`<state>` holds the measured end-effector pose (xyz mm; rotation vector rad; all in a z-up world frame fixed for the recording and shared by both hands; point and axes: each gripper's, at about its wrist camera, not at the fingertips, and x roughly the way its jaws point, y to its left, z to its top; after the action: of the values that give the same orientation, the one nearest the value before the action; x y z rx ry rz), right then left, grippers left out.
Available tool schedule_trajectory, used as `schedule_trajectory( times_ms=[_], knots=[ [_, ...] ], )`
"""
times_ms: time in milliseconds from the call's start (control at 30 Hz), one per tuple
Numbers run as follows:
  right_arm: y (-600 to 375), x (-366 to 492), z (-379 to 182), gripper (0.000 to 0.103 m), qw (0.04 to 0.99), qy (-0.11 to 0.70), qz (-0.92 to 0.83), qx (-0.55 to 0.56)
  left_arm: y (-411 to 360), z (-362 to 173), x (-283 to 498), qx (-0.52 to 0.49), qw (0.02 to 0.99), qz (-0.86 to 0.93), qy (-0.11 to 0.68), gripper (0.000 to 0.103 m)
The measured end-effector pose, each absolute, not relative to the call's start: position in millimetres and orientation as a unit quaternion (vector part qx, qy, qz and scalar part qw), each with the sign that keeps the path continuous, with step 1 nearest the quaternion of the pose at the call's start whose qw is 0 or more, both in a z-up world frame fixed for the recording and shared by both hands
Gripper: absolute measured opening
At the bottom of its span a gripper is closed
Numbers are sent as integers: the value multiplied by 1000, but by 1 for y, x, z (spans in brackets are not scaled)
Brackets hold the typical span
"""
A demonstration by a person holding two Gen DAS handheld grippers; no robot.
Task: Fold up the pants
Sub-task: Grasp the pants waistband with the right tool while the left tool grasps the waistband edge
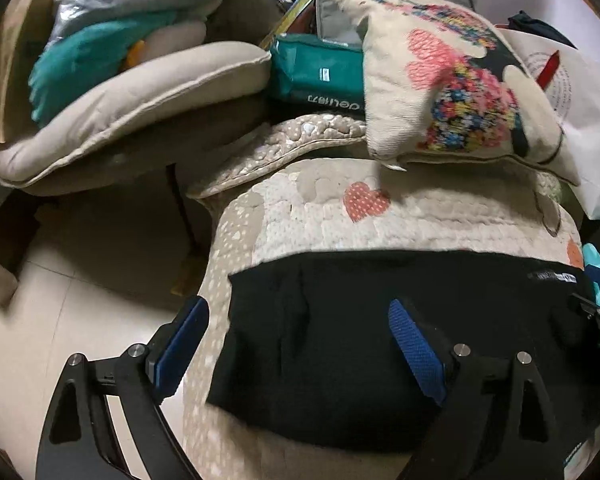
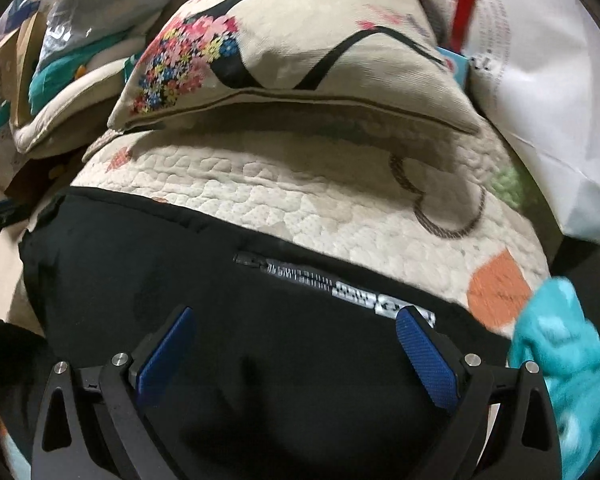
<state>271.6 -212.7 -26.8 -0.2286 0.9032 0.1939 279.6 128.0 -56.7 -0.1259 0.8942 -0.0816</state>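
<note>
The black pants (image 1: 380, 340) lie folded into a flat rectangle on a quilted cream cover (image 1: 380, 224). In the right wrist view the pants (image 2: 240, 300) show a white printed label strip (image 2: 352, 288) near their far edge. My left gripper (image 1: 296, 312) is open, just above the pants' left end, with its left finger out over the cover's edge. My right gripper (image 2: 296, 320) is open and empty, just above the pants' right part. Both have blue pads.
A flowered cushion (image 1: 440, 80) lies behind the pants on the cover. A beige cushion (image 1: 140, 96) and a teal bag (image 1: 316, 72) sit at back left. A white paper bag (image 2: 540, 80) stands at right. Teal cloth (image 2: 560, 360) lies at the right edge. Tiled floor (image 1: 60, 320) is at left.
</note>
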Motion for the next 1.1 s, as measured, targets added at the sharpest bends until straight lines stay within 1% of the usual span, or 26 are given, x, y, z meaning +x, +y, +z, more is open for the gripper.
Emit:
schedule_trajectory(
  times_ms=[267, 433, 633, 667, 700, 733, 767, 800, 833, 867, 900, 933, 1100],
  knots=[
    [-215, 313, -38, 89, 879, 449, 118, -107, 124, -74, 325, -49, 896, -72, 435, 91],
    [-220, 332, -53, 85, 865, 472, 142, -94, 121, -84, 338, -28, 889, -99, 446, 91],
    [-227, 346, -62, 85, 859, 479, 158, -82, 109, -101, 341, 19, 875, -136, 464, 91],
    [-227, 349, -63, 85, 859, 480, 157, -81, 108, -101, 341, 19, 874, -139, 465, 89],
    [-227, 349, -63, 85, 859, 481, 157, -80, 109, -101, 341, 10, 869, -149, 471, 80],
    [-226, 350, -63, 82, 858, 482, 157, -78, 110, -99, 341, 7, 868, -153, 472, 73],
    [-225, 348, -62, 69, 856, 483, 167, -71, 110, -97, 339, 8, 868, -158, 471, 53],
    [-223, 346, -59, 58, 854, 484, 179, -67, 109, -93, 338, 14, 867, -167, 468, 28],
    [-220, 344, -59, 30, 850, 486, 193, -63, 108, -90, 336, 16, 865, -177, 469, 15],
    [-217, 341, -57, 19, 845, 491, 206, -58, 105, -87, 334, 21, 863, -181, 471, 12],
    [-213, 340, -57, 14, 844, 491, 207, -59, 102, -85, 330, 29, 865, -180, 468, 12],
    [-211, 338, -56, 5, 841, 494, 212, -58, 99, -83, 327, 37, 866, -179, 465, 12],
    [-209, 324, -45, 3, 843, 493, 208, -55, 104, -66, 316, 15, 879, -171, 444, 12]
  ],
)
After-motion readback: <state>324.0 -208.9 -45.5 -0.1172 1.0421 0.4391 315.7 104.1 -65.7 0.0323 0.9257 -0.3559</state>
